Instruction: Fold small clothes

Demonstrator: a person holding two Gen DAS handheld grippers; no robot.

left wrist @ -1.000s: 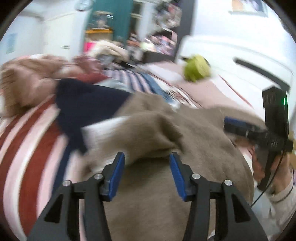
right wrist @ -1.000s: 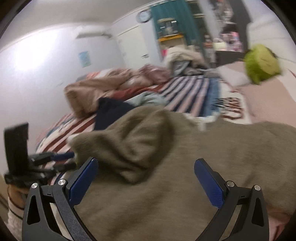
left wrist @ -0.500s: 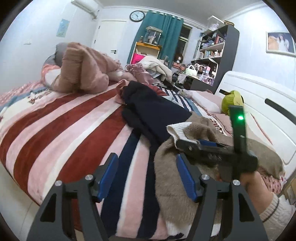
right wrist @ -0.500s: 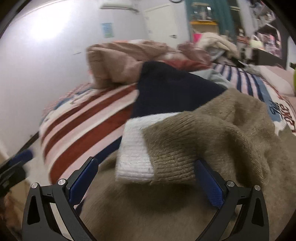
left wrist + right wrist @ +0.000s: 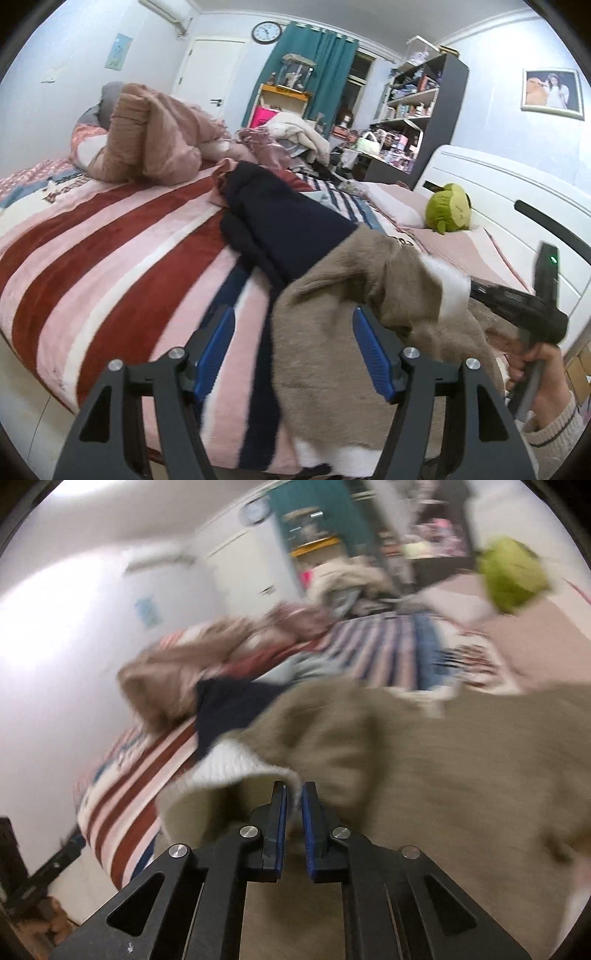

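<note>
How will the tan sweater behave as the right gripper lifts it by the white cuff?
Probably floppy: the tan sweater sags from the white cuff. Its fuzzy knit likely grips well in the right gripper.

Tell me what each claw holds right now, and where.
Right claw is shut on the sweater at its white cuff. Left claw is open, holding nothing.
</note>
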